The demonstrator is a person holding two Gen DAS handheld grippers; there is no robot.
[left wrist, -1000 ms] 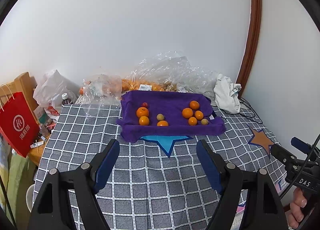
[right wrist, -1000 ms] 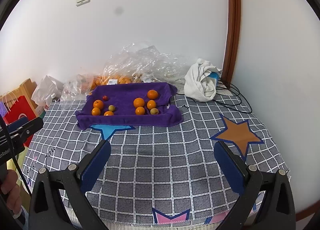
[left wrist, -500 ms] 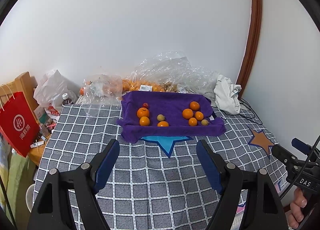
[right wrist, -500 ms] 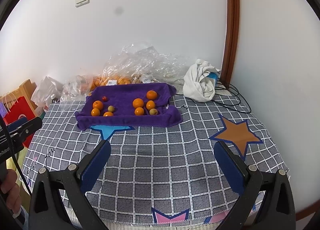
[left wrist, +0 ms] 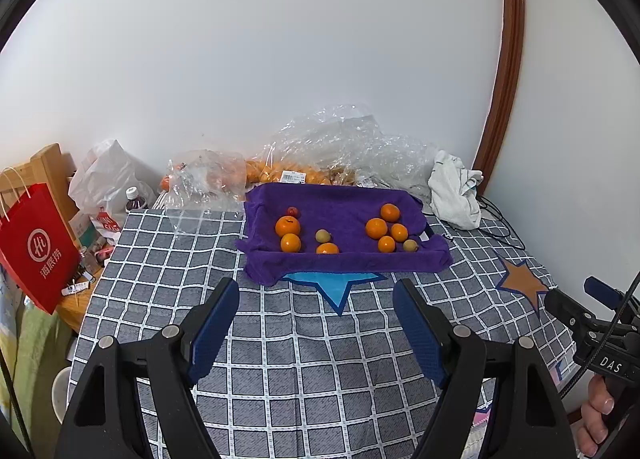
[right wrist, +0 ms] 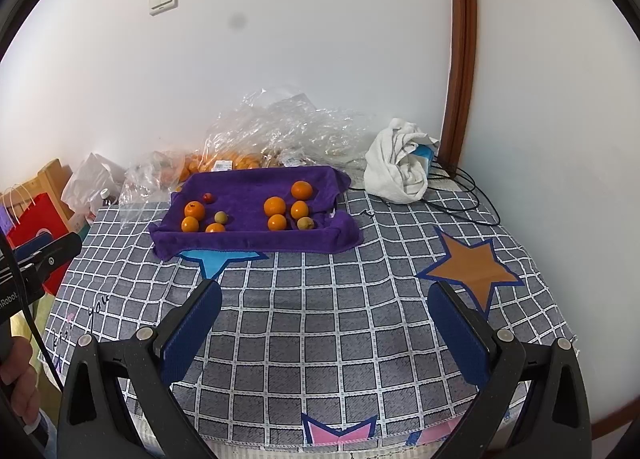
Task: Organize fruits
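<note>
A purple towel [left wrist: 344,203] [right wrist: 256,183] lies at the back of the checked table and holds two groups of fruit. On its left are three oranges [left wrist: 287,226] [right wrist: 194,210], a small red fruit [left wrist: 293,212] and a greenish fruit [left wrist: 323,236]. On its right are several oranges [left wrist: 376,228] [right wrist: 275,206] and another greenish fruit [left wrist: 409,245]. My left gripper [left wrist: 316,315] is open and empty, above the table in front of the towel. My right gripper [right wrist: 326,319] is open and empty, further right.
Clear plastic bags [left wrist: 344,147] with more oranges lie behind the towel against the wall. A white cloth [left wrist: 454,193] and black cables [right wrist: 464,195] are at the back right. A red paper bag [left wrist: 34,247] and clutter stand off the table's left edge.
Both grippers have drifted very slightly; the view barely shifts. The fruit and towel have not moved, and both grippers stay open.
</note>
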